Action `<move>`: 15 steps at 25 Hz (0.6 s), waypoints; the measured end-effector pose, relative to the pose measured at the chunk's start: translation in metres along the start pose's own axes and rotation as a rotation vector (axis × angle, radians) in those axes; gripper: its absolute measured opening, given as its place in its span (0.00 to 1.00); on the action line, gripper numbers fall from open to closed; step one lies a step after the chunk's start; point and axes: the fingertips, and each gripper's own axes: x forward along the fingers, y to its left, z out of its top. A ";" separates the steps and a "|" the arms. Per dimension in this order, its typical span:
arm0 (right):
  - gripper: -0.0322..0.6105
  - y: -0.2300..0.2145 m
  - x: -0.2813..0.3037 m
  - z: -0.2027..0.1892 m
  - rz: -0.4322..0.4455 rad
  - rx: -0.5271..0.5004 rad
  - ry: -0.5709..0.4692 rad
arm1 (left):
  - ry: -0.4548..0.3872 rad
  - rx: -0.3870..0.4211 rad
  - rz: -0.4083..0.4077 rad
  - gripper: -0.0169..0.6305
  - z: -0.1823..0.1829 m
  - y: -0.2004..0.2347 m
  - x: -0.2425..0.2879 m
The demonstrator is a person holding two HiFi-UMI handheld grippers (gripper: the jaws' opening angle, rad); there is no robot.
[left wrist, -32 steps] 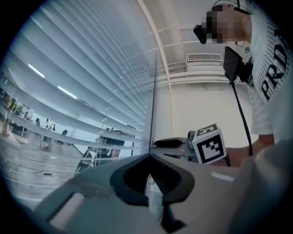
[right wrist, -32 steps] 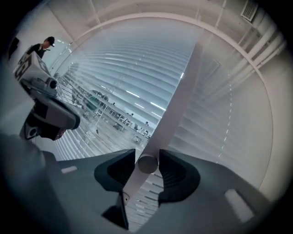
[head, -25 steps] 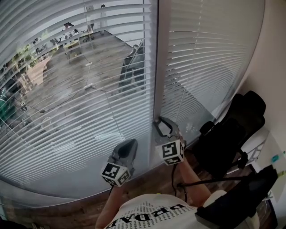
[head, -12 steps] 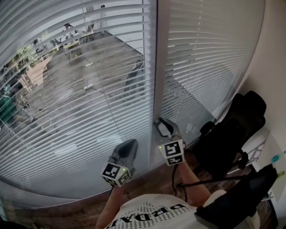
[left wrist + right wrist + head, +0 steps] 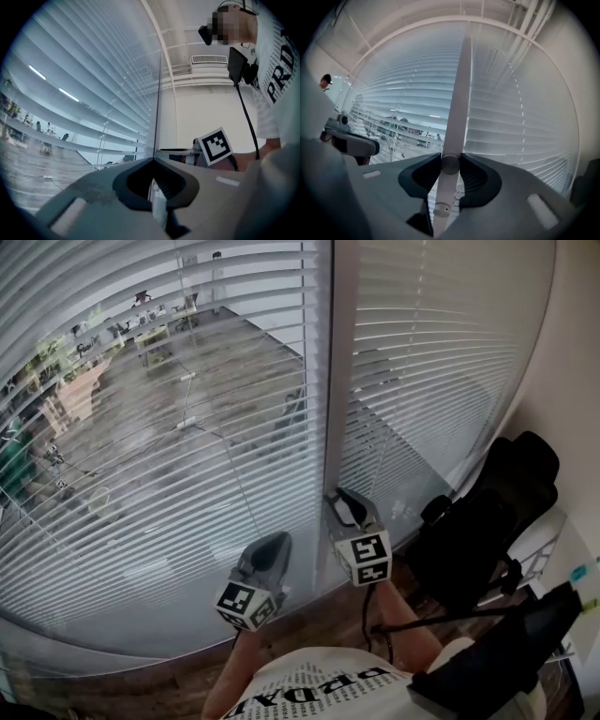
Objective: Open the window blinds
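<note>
Window blinds (image 5: 141,446) fill the far side of the scene in two panels. The left panel (image 5: 187,484) has its slats tilted partly open, with the view beyond showing between them, while the right panel (image 5: 431,362) looks nearly shut. The coming move turns on the tilt wand (image 5: 458,93) — a white rod hanging upright in front of the post (image 5: 330,381) between the two panels, its long axis running straight up from the tongs. Our right gripper (image 5: 450,165) is the one on it, jaws clenched on the rod from left and right with the pads pressing both sides. The wand's lower end pokes out just below the grip. So the wand lies not ahead of the tongs but already within them, and we judge that further opening calls for a roll of the wrist about that upright axis — not a pull or a push. Our left gripper (image 5: 153,160) sits just left of the right one, near the left panel's lower slats, its jaws drawn together at the tips. A thin dark line rises from where they meet, and we cannot tell whether it is a cord pinched there or only an edge behind. We reckon the task partway done.
</note>
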 end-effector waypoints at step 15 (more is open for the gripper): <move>0.26 -0.002 0.001 -0.002 0.000 0.156 -0.007 | 0.002 -0.005 -0.020 0.01 -0.001 -0.004 0.001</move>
